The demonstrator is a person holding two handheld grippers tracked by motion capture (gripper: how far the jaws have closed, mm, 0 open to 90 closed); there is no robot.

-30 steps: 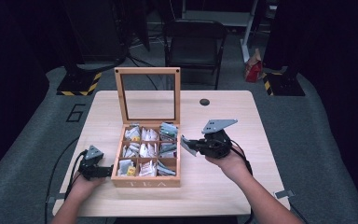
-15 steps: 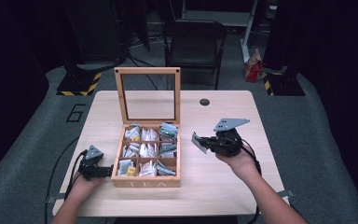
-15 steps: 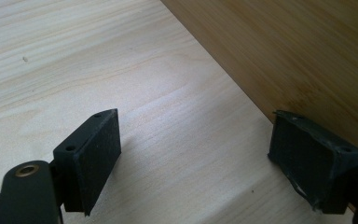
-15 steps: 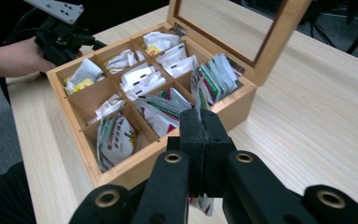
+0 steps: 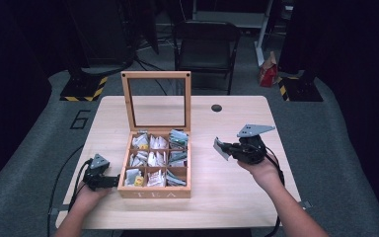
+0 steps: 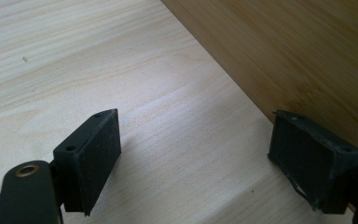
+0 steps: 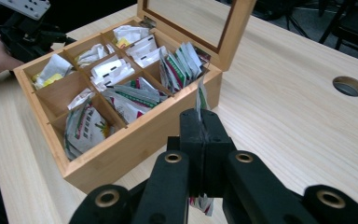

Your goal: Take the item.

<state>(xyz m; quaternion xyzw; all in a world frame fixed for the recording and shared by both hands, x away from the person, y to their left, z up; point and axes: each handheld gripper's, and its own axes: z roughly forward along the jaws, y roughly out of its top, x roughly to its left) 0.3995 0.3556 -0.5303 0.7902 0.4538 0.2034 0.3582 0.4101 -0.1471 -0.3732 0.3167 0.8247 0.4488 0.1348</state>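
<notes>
Right gripper view: right hand-held gripper (image 7: 200, 135) clamped on tea bag (image 7: 201, 99), L one (image 6: 205, 154) apart.

My rig, as I see it: 2 handheld grippers, black bodies. Left gripper (image 5: 113, 181): grey 3-cornered plate on top, black cable trailing off the table edge, 2 flat matte pads (image 6: 95, 158), each with small screw holes, brass-ringed pivot on the arm. Right gripper (image 5: 222, 149): same grey plate, black cable, 4 brass-ringed pivots. Forearms bare, no sleeves.
</notes>
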